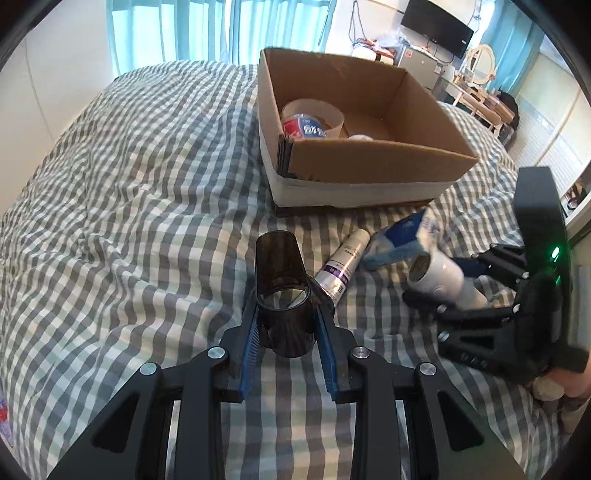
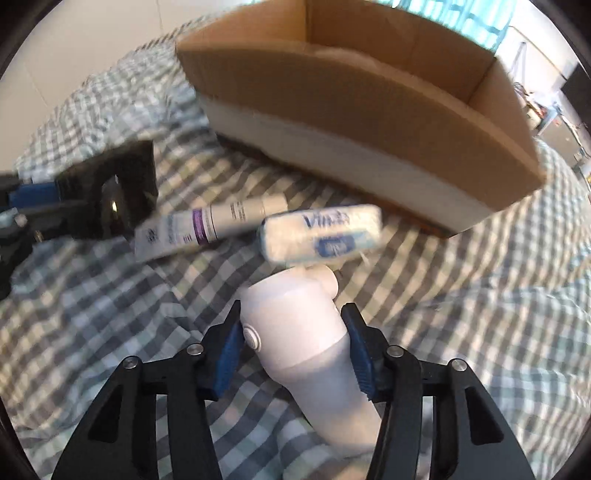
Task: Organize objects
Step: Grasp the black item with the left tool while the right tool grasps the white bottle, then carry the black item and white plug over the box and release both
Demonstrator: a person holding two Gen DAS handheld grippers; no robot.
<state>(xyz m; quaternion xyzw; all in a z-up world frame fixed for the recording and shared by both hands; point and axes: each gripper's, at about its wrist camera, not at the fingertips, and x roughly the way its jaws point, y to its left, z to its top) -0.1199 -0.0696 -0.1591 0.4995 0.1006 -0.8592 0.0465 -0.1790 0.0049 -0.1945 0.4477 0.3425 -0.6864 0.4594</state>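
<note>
My left gripper (image 1: 284,301) is shut on a dark smoky translucent cup (image 1: 282,280), held above the checked bedspread. My right gripper (image 2: 293,321) is shut on a white handheld device (image 2: 295,328); both show at the right of the left wrist view, the gripper (image 1: 476,314) and the device (image 1: 443,277). The open cardboard box (image 1: 369,162) stands beyond on the bed and holds a roll of tape (image 1: 314,118). A white tube with a purple band (image 1: 341,266) and a blue-and-white tissue pack (image 1: 402,236) lie in front of the box.
The grey checked bedspread (image 1: 129,221) covers the bed. Curtains (image 1: 184,29), a wall TV (image 1: 436,26) and a dresser with an oval mirror (image 1: 480,62) stand behind. The box (image 2: 369,129), tube (image 2: 207,229) and tissue pack (image 2: 321,232) also show in the right wrist view.
</note>
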